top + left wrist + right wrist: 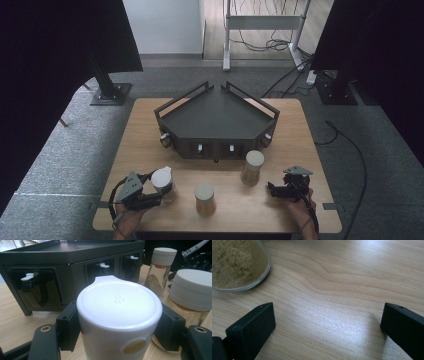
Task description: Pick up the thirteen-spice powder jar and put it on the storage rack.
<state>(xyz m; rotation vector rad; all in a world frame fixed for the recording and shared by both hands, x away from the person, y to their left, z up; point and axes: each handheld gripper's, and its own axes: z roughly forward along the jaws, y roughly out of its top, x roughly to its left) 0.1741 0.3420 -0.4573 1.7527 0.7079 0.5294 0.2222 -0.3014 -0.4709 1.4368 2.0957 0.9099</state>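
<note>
My left gripper [118,326] is shut on a white-capped jar [117,305], with a black pad pressed on each side of it just below the cap. From above, that jar [162,179] stands at the table's front left with the left gripper [161,194] around it. At the front right, my right gripper [274,190] points left. Its jaws [327,325] stand wide apart over bare wood with nothing between them. The base of a glass jar of beige powder [234,262] sits off beyond its left jaw.
A black angled rack [215,120] with white levers [28,277] fills the middle of the wooden table [300,135]. Two grey-lidded jars stand in front of it, one central [205,197] and one to the right [252,167]. Stands and cables lie on the floor beyond.
</note>
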